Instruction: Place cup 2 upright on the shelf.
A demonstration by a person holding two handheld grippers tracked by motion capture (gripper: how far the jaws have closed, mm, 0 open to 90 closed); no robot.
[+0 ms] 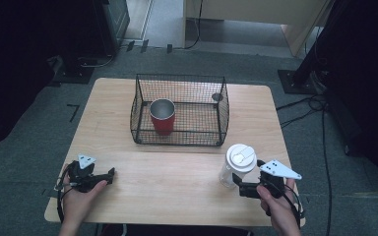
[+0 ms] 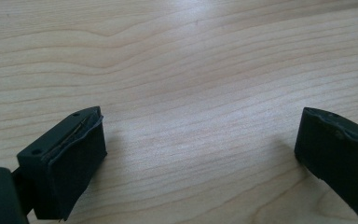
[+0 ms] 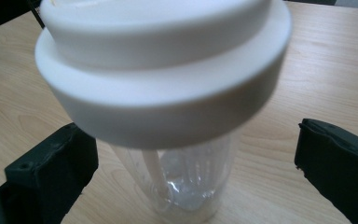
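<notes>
Wooden table [image 1: 177, 177]: right gripper [image 3: 196, 163] jaws spread around clear bottle [image 3: 186, 182], base cut off; left gripper [image 2: 200, 154] jaws open, empty.

The wire basket [image 1: 179, 109] stands at the middle of the table [image 1: 177, 172] toward the far edge, open at the top, with a red cup [image 1: 162, 117] inside near its left wall. Bare wood runs along the near edge between the left gripper [image 1: 109, 174] and the clear bottle [image 1: 236, 164]. The right gripper [image 3: 196, 158] has its jaws spread, the bottle between them, closer to one jaw. Strips on either side of the basket lie free.
</notes>
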